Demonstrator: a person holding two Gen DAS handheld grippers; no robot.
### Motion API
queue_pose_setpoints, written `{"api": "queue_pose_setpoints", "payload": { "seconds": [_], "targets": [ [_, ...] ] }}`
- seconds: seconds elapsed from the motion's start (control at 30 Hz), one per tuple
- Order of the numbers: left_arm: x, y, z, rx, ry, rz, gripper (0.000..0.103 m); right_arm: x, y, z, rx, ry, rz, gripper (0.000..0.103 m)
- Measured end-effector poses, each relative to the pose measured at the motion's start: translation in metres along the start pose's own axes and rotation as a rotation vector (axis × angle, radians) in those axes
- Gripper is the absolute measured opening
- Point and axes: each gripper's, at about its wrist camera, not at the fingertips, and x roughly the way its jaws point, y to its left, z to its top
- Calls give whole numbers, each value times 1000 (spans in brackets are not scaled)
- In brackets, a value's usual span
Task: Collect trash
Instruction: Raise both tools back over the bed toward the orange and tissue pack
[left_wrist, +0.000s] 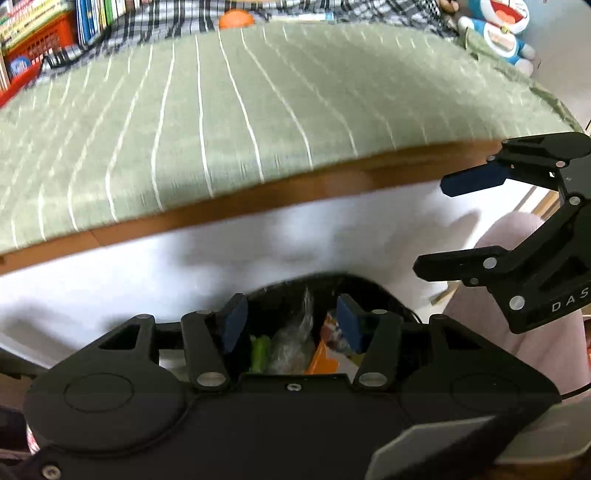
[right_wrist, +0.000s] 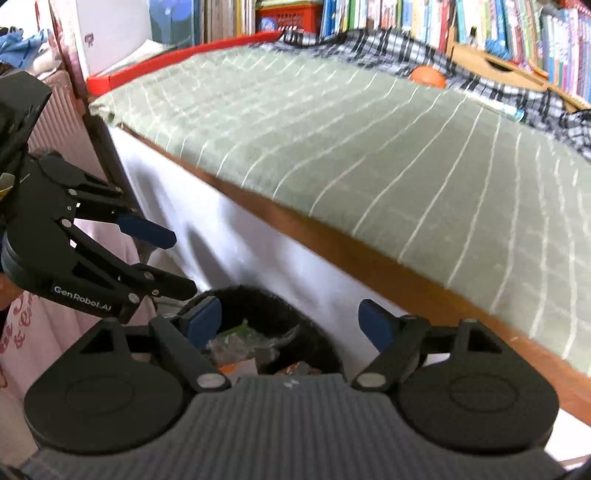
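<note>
Both grippers hang over the black trash bin (left_wrist: 332, 280), which sits on the floor against the white side panel (left_wrist: 184, 266) under the table's wooden edge (left_wrist: 258, 199).

Left gripper (left_wrist: 291, 323): jaws spread wide, blue pads (left_wrist: 234, 325) apart, nothing between them. Seen from the right wrist view it sits at far left (right_wrist: 177, 258), fingers parted, also empty.

Right gripper (right_wrist: 291, 325): jaws open wide, blue pads (right_wrist: 376, 325) well apart, holding nothing. From the left wrist view it shows at right (left_wrist: 436, 225), one blue-tipped finger above, one black finger below, a gap between.

Trash is in the bin: a crumpled clear plastic wrapper (left_wrist: 291, 339), a green piece (left_wrist: 260, 350) beside it, an orange piece (left_wrist: 321, 358) on the other side. In the right view the same pile (right_wrist: 236, 341) looks blurred; items are hard to separate.

Table is covered by a green cloth with white stripes (left_wrist: 240, 110). At its far side there's a checked cloth (right_wrist: 369, 48) and an orange ball (right_wrist: 428, 75). Behind that, books on shelves (right_wrist: 480, 26) and a red crate (right_wrist: 288, 16). Blue-and-white plush toys (left_wrist: 498, 33) are at far right in the left view. Pink fabric (left_wrist: 535, 332) lies beside the bin.
</note>
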Motion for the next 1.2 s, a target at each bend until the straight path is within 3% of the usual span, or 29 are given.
{"api": "queue_pose_setpoints", "payload": {
  "seconds": [0.87, 1.2],
  "targets": [
    [-75, 18, 73, -15, -277, -21, 56, -58, -31, 58, 6, -212, -97, 99],
    [-81, 25, 122, 41, -356, 31, 59, -54, -60, 85, 25, -245, -142, 101]
  ]
}}
